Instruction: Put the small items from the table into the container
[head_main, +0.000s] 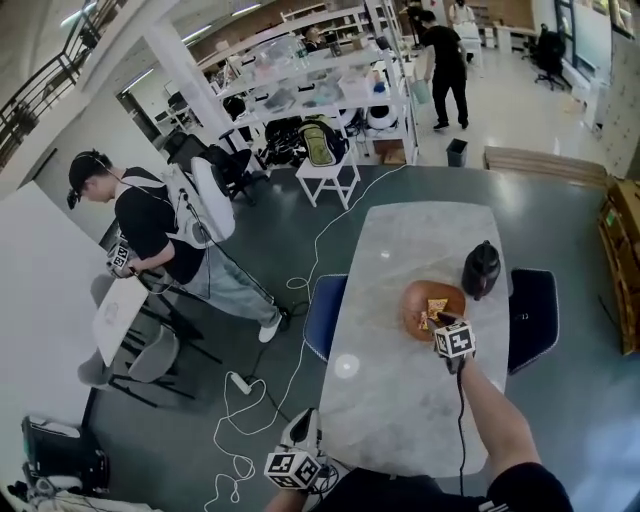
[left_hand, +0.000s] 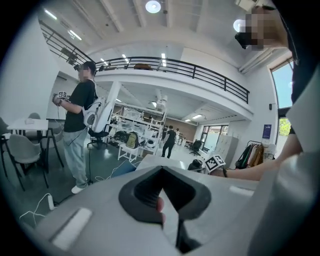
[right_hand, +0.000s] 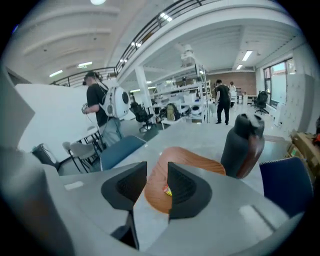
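my left gripper (left_hand: 164, 175) hangs by the near left corner of the table (head_main: 390, 400), its jaws pressed together. my right gripper (right_hand: 157, 171) hovers over the wooden bowl (head_main: 412, 300) near the table's right edge, jaws apart with nothing gripped; small yellow packets (head_main: 437, 306) lie in the bowl. a dark bottle (head_main: 481, 268) stands just beyond it, by the right edge

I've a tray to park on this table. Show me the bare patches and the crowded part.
Bare: the table's far end beyond the bowl and bottle, and the near half between bowl and near edge. Crowded: right middle, where bowl, bottle and right gripper bunch.
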